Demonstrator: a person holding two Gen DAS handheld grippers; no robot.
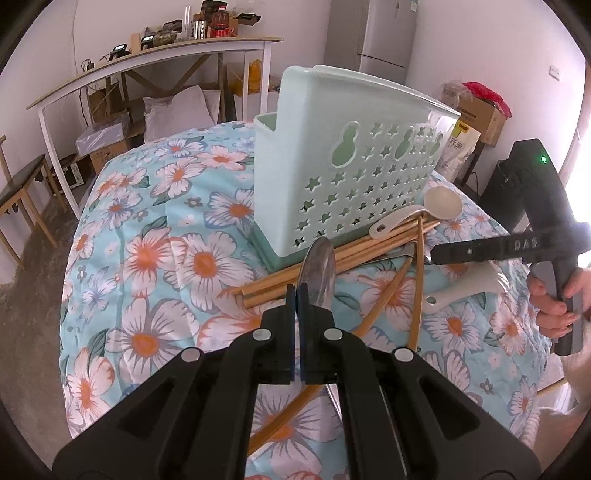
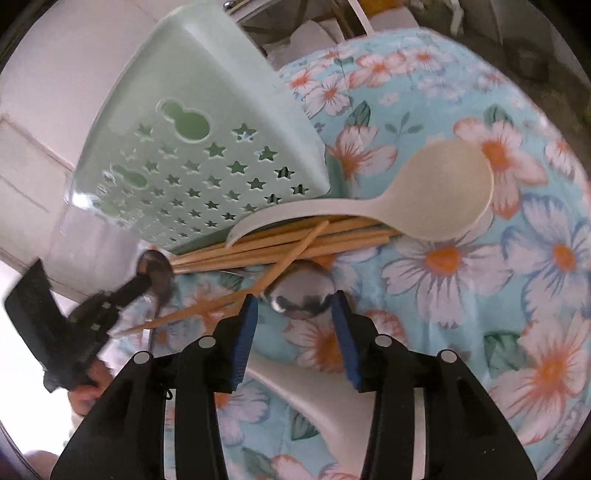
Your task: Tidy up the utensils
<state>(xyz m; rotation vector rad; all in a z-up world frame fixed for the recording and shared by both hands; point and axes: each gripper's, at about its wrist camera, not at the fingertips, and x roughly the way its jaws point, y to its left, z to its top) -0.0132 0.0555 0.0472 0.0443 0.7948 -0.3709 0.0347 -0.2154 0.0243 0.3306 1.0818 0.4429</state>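
Observation:
A mint green utensil holder (image 1: pixel 343 155) with star holes stands on the floral cloth; it also shows in the right wrist view (image 2: pixel 207 147). My left gripper (image 1: pixel 297 295) is shut on a metal spoon (image 1: pixel 318 269), bowl pointing up toward the holder. Wooden chopsticks (image 1: pixel 332 254) lie in a pile at the holder's base, with a cream plastic spoon (image 2: pixel 424 195) across them. My right gripper (image 2: pixel 295 306) is open, its jaws either side of a second metal spoon's bowl (image 2: pixel 301 291) on the cloth. A white spoon handle (image 2: pixel 295 391) lies below it.
The floral cloth (image 1: pixel 166 240) covers a round table. Another cream spoon (image 1: pixel 461 291) lies at the right. Loose chopsticks (image 1: pixel 415 288) cross the cloth. A shelf (image 1: pixel 147 55), fridge (image 1: pixel 388 33) and boxes stand behind.

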